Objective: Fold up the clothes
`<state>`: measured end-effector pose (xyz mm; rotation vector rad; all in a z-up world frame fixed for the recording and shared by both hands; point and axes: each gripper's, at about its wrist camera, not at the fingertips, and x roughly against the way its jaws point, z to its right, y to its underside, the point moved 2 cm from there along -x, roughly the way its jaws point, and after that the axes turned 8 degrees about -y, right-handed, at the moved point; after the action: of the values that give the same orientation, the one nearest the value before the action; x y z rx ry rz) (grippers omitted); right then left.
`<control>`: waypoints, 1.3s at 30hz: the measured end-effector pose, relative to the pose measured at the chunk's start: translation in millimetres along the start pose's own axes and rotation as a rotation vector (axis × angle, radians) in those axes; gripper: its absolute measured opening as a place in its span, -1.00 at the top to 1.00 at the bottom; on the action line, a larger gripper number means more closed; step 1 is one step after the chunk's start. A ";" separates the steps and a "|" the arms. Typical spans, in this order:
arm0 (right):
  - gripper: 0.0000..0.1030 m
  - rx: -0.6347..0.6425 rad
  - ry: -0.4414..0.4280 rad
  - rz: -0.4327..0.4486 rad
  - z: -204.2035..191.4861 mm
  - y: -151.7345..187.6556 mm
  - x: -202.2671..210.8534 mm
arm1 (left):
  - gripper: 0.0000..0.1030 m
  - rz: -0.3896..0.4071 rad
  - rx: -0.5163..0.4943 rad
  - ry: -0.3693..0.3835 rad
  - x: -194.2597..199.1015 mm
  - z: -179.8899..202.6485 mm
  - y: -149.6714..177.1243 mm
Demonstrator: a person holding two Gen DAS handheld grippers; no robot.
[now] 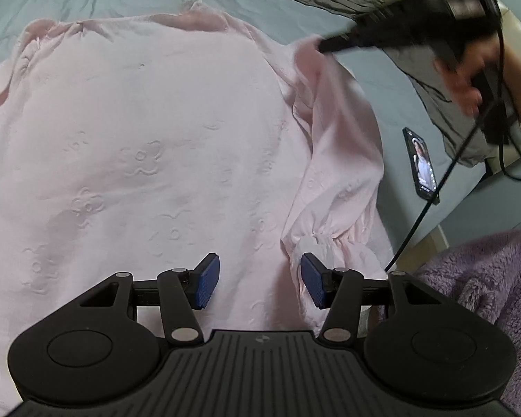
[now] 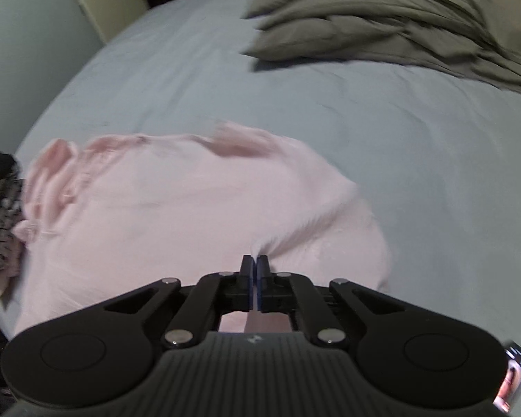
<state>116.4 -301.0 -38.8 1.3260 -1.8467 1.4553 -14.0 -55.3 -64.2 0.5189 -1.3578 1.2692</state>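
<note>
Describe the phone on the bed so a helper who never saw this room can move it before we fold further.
Start from the blue bed sheet and find the pink blouse spread across it. Just past the blouse's sleeve, toward the bed's edge, lies the phone. It is a slim dark slab with a lit screen, the only hard, glowing thing among the fabrics there.

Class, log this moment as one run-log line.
left gripper: open over blouse | right gripper: shut on blouse | bed

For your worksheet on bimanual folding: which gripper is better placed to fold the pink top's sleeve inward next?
Probably the right gripper: it is shut on the pink top at its sleeve shoulder, while the left gripper hovers open over the hem.
</note>
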 end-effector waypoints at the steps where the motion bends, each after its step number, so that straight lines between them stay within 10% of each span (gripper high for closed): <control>1: 0.96 0.012 -0.014 -0.002 -8.7 -3.7 -5.5 | 0.03 0.003 -0.007 -0.008 0.3 1.0 -0.1; 14: 0.78 0.079 -0.072 0.013 -45.8 -19.7 -23.1 | 0.03 0.054 -0.174 -0.013 4.8 28.2 4.1; 18: 0.07 0.077 -0.047 0.016 -34.3 -8.3 -9.4 | 0.03 0.079 -0.314 -0.019 2.3 51.7 12.7; 24: 0.07 0.059 0.008 0.007 -6.3 9.8 12.9 | 0.01 0.134 -0.571 -0.073 -5.5 92.3 34.8; 32: 0.06 0.030 0.063 -0.008 30.9 32.3 28.9 | 0.28 0.135 -0.897 -0.309 -43.7 115.9 62.6; 35: 0.06 0.013 0.080 -0.012 44.0 38.5 32.4 | 0.77 0.123 -0.807 -0.261 -40.2 106.2 50.7; 39: 0.06 -0.003 0.102 -0.021 59.0 45.8 36.5 | 0.95 0.167 -0.616 -0.196 -18.7 85.3 21.8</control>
<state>72.8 -370.3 -53.0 1.2415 -1.7645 1.4805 -64.1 -129.9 -69.2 0.1000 -1.8886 0.8722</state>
